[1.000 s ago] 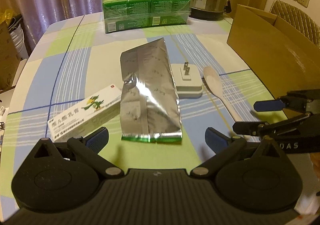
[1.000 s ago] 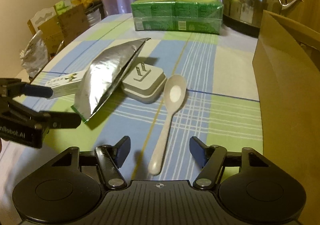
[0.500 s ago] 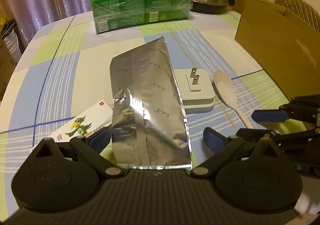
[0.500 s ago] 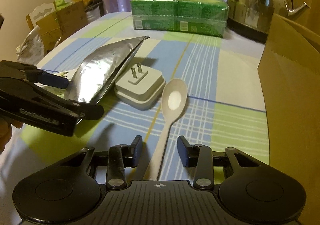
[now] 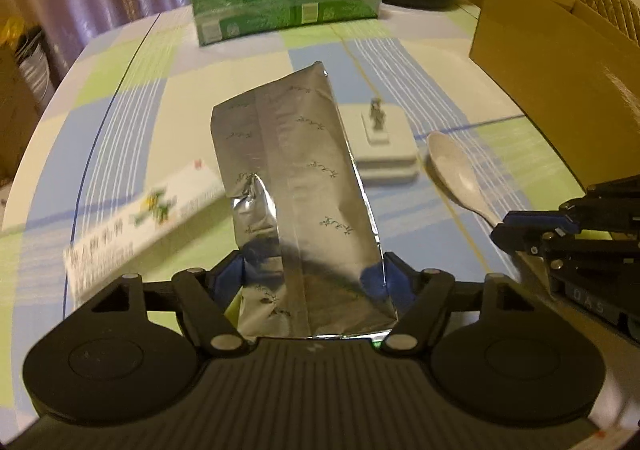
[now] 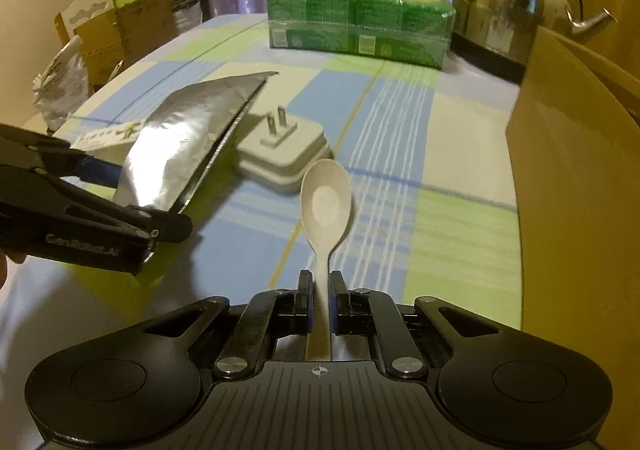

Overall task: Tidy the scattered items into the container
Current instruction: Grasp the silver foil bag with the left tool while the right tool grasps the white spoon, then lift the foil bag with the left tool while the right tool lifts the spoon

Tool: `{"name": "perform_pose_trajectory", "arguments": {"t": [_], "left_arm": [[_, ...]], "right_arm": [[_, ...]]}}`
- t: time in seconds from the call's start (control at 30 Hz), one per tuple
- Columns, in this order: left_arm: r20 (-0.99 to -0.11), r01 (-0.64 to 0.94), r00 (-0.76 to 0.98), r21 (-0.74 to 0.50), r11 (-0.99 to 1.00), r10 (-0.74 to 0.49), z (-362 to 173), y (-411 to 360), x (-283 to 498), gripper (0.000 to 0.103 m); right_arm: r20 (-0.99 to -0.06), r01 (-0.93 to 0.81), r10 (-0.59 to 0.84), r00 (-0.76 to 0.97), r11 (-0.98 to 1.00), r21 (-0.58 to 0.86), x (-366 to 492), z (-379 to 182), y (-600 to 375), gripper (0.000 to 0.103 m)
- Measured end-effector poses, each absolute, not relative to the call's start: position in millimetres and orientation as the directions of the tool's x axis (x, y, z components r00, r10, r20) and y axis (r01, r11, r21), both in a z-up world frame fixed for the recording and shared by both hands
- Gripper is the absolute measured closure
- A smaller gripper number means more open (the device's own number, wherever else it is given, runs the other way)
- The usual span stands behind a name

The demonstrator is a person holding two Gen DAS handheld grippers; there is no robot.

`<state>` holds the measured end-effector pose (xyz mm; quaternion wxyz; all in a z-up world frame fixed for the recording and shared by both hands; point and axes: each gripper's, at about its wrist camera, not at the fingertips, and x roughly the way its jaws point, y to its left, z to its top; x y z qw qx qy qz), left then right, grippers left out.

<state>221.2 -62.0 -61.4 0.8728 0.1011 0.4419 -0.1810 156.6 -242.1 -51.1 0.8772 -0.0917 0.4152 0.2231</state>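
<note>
Foil pouch [image 5: 296, 185] lies on the checked counter [image 5: 120, 97], its near end pinched between the fingers of our left tool [image 5: 314, 278], which we have closed on it. Our right tool [image 6: 319, 296] is clamped on the handle of the white spoon [image 6: 326, 201], whose bowl points away from us. A white plug adapter [image 6: 286, 157] sits between pouch and spoon. The cardboard box [image 6: 576, 153] stands at the right, and a small printed carton [image 5: 140, 217] lies left of the pouch.
</note>
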Motion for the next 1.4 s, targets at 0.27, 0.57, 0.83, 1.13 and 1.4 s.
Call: {"name": "perform_pose_trajectory", "arguments": {"t": [0.27, 0.57, 0.83, 1.13, 1.4], "left_arm": [[-0.825, 0.417, 0.509, -0.014, 0.909, -0.247, -53, -61, 141, 0.033], [-0.838, 0.460, 0.481, -0.008, 0.888, -0.257, -42, -58, 72, 0.026], [-0.840, 0.466, 0.487, 0.019, 0.885, -0.238, -28, -53, 66, 0.016], [-0.840, 0.444, 0.486, -0.003, 0.896, -0.243, -25, -49, 91, 0.014], [-0.847, 0.438, 0.466, -0.029, 0.899, -0.255, -34, -51, 112, 0.011]], "right_arm": [[-0.816, -0.476, 0.305, 0.491, 0.878, 0.042, 97, -42, -271, 0.099], [-0.842, -0.461, 0.276, 0.464, 0.887, 0.037, 47, -37, -299, 0.098], [-0.800, -0.431, 0.305, 0.517, 0.900, 0.065, 46, -27, -305, 0.042], [-0.780, -0.459, 0.307, 0.545, 0.888, 0.029, 73, -37, -288, 0.042], [-0.778, -0.479, 0.315, 0.544, 0.877, 0.020, 81, -51, -281, 0.043]]}}
